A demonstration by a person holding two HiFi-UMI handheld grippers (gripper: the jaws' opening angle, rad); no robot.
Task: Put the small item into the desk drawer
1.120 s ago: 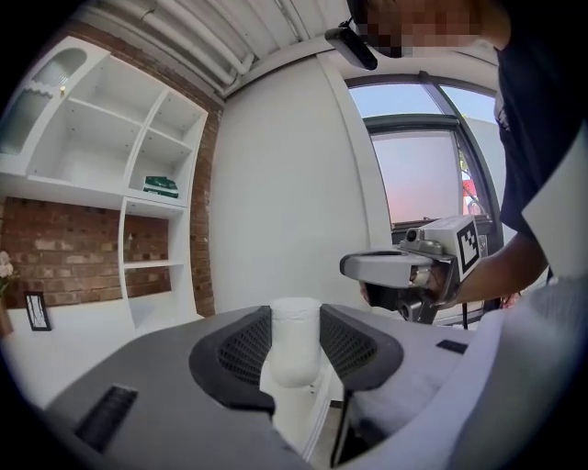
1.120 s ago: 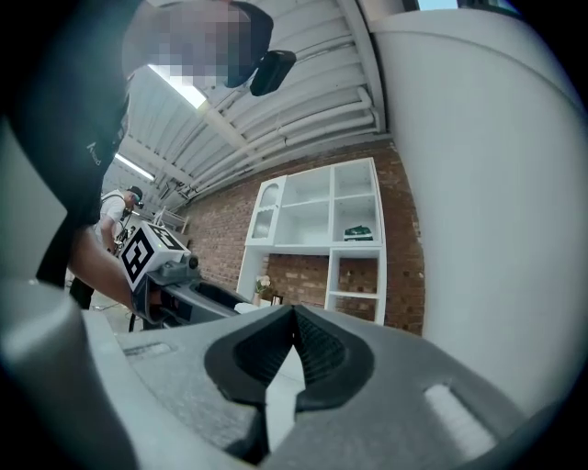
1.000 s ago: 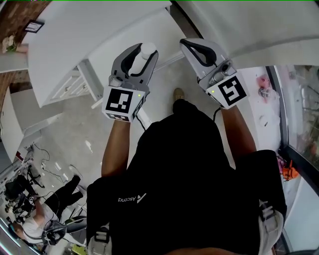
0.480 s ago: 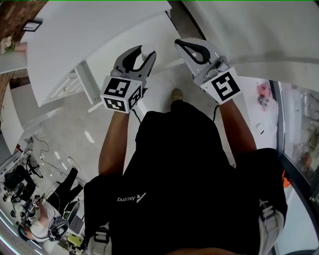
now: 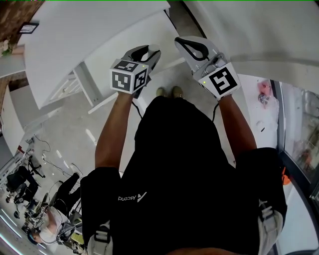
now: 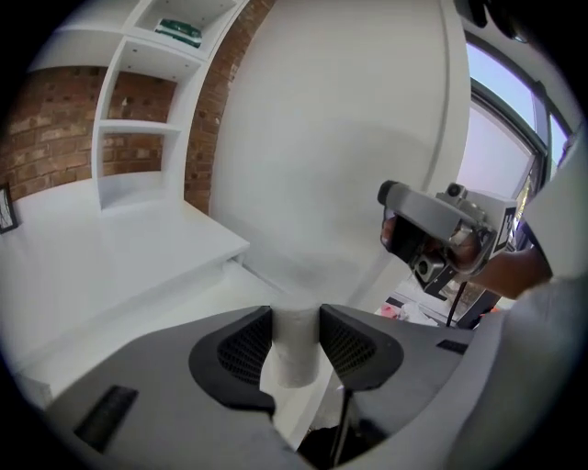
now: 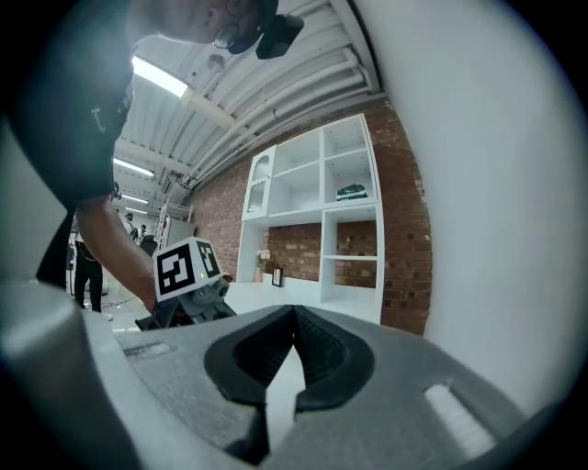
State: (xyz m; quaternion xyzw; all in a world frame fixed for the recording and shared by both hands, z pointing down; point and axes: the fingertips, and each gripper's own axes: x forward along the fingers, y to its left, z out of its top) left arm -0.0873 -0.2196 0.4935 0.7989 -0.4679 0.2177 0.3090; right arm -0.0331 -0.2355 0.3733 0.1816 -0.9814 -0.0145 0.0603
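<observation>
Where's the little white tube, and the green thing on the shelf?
white tube (image 6: 296, 353): left gripper view, the middle of its side.
green thing (image 6: 179, 33): left gripper view, its middle.

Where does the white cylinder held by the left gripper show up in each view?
Head view: top centre, white cylinder at the left gripper's tips, hard to tell from the white desk.
Left gripper view: bottom centre, clamped between the jaws.
Right gripper view: not visible; only the left gripper's marker cube shows.
Shared landmark: the brick wall.
</observation>
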